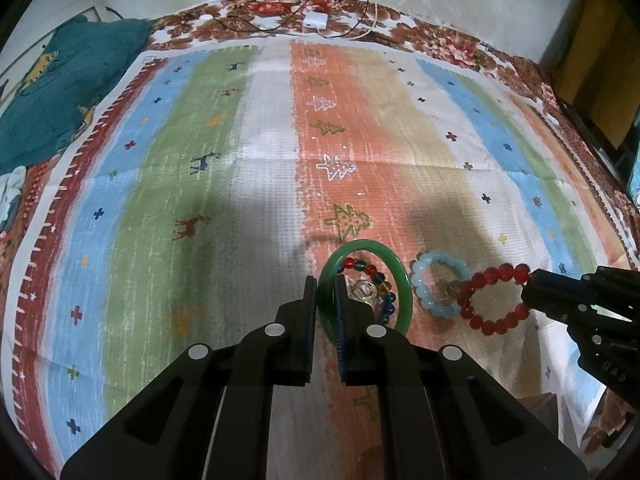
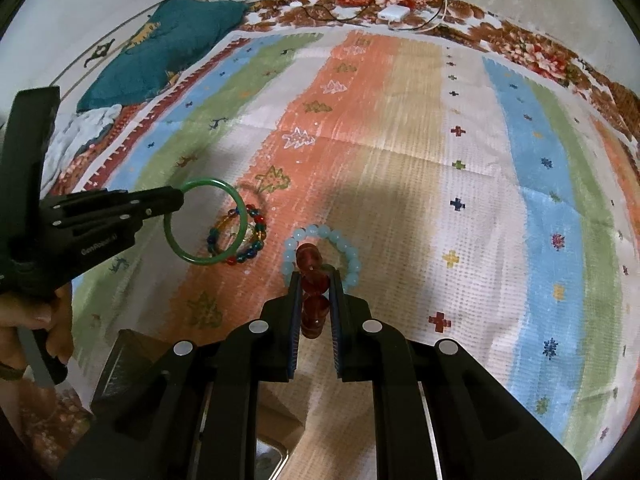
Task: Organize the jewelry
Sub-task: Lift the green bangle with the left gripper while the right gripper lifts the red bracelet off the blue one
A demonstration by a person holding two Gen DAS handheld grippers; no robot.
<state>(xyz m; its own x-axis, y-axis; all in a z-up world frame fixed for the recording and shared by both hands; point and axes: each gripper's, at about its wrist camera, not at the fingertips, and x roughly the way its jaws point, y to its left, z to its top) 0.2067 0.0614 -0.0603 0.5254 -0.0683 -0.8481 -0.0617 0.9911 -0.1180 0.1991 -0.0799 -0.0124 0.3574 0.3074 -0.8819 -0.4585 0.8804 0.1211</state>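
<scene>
On the striped cloth (image 1: 256, 128): two bracelets lie loose, a multicoloured bead bracelet (image 2: 250, 240) and a pale blue bead bracelet (image 1: 430, 284).
Done so far: by my reading, nothing is stored yet; two pieces are picked up.
Left gripper (image 1: 325, 304): clenched on the green bangle (image 1: 404, 280), angled steeply down.
Right gripper (image 2: 316, 304): clamped on the red bead bracelet (image 2: 312, 280), also pointing steeply down, above the blue one.
Left to do: probably placing all four.
</scene>
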